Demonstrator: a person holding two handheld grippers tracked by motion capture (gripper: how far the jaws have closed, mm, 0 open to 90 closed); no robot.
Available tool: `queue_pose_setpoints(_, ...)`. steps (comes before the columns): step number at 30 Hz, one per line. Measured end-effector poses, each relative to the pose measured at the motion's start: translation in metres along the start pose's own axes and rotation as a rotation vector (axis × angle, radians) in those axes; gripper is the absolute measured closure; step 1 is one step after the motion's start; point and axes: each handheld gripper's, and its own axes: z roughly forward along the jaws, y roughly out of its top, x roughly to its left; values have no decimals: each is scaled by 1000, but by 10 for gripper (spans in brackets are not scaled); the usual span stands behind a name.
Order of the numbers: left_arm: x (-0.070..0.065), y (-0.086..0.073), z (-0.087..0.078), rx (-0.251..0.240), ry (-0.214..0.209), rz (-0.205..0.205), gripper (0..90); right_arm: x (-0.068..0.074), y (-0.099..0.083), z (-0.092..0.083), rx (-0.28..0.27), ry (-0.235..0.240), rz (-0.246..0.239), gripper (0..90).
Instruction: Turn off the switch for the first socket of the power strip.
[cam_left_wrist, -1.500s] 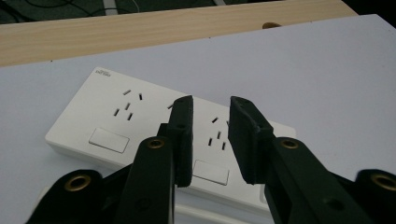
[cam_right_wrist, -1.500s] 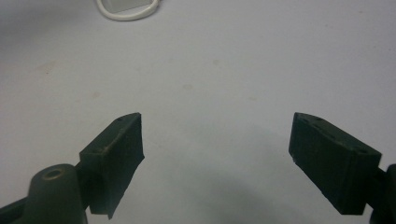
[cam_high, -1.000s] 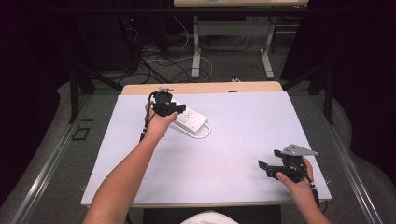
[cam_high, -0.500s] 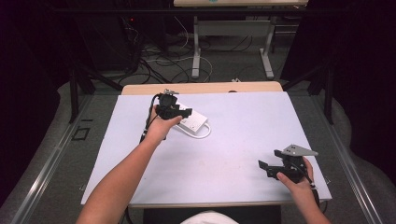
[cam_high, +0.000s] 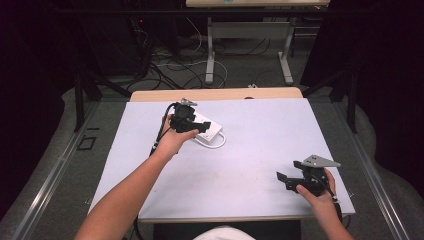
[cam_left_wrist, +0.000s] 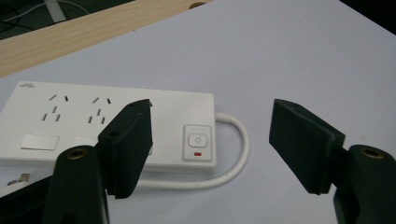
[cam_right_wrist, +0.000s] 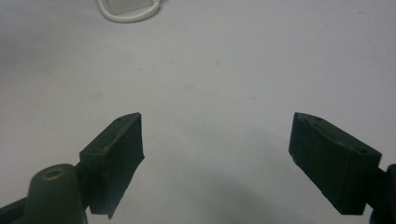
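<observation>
Power strip (cam_left_wrist: 107, 128), a rigid, smooth, fairly light white plastic block lying flat near the tabletop's (cam_high: 260, 150) far edge, is best pinched across its long sides; left gripper's (cam_left_wrist: 210, 140) fingers have just been opening, nothing between them, and right gripper's (cam_right_wrist: 217, 161) fingers are spread, empty.

The white table (cam_high: 260, 150) was evenly lit from above while the room around it lay nearly black. Both gripper views were soft — the near black jaws blurred — with faint shadows beneath them.
</observation>
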Motion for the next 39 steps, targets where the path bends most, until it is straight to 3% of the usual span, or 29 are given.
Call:
queue_pose_setpoints(3, -4, -2, -2, -10, -19, -11, 290, 0, 0, 0, 1, -4, -1, 169)
queue_pose_setpoints(13, -12, -9, -15, -39, -62, -47, 154, 1, 0, 0, -2, 2, -4, 169)
queue_pose_setpoints(16, -14, -14, -21, -44, -70, -40, 100, 1, 0, -1, -5, 2, -9, 169)
queue_pose_setpoints(17, -13, -15, -23, -41, -68, -17, 79, 1, 0, -1, -4, 0, -3, 169)
queue_pose_setpoints(21, -14, -24, -30, -50, -79, -17, 12, 1, 0, -1, -5, -2, -4, 169)
queue_pose_setpoints(23, -15, -29, -33, -59, -88, -37, 3, 1, 0, -1, -6, -2, -8, 169)
queue_pose_setpoints(27, -15, -37, -40, -69, -94, -25, 2, 2, 0, -1, -6, -7, -12, 169)
queue_pose_setpoints(39, -16, -61, -64, -120, -98, -47, 2, 2, 0, -2, -2, -5, -5, 169)
